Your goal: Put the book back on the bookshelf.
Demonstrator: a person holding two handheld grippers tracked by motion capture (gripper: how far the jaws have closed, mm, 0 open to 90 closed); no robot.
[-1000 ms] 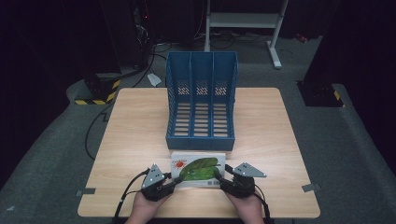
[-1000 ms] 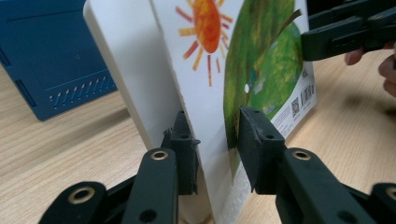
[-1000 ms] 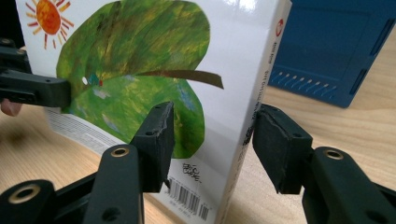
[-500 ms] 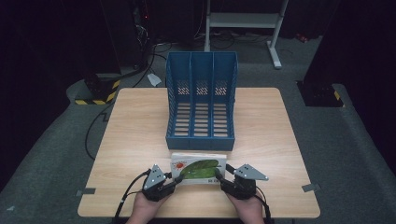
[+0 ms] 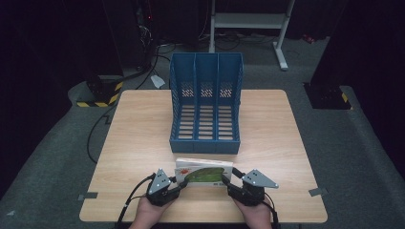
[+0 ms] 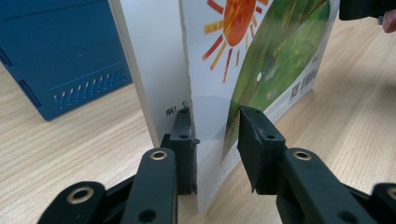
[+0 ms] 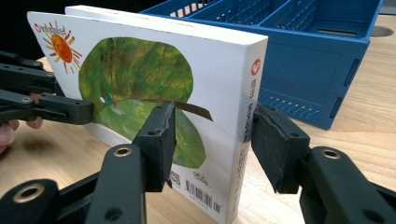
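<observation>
A picture book with a green leaf and an orange sun on its white cover stands tilted on its long edge near the table's front. My left gripper clamps its left end; in the left gripper view the jaws press the back and the cover of the book. The right gripper holds the spine end, and in the right gripper view its jaws are closed across the book by the barcode corner. Just behind stands a blue three-slot file holder.
The file holder lies on its back with the slots open upward, a short gap beyond the book. The wooden table has bare room left and right of it. Dark floor, cables and a white stand lie beyond the far edge.
The book has tipped a little further up on its edge between the grippers. Both hands stay at the table's front edge.
</observation>
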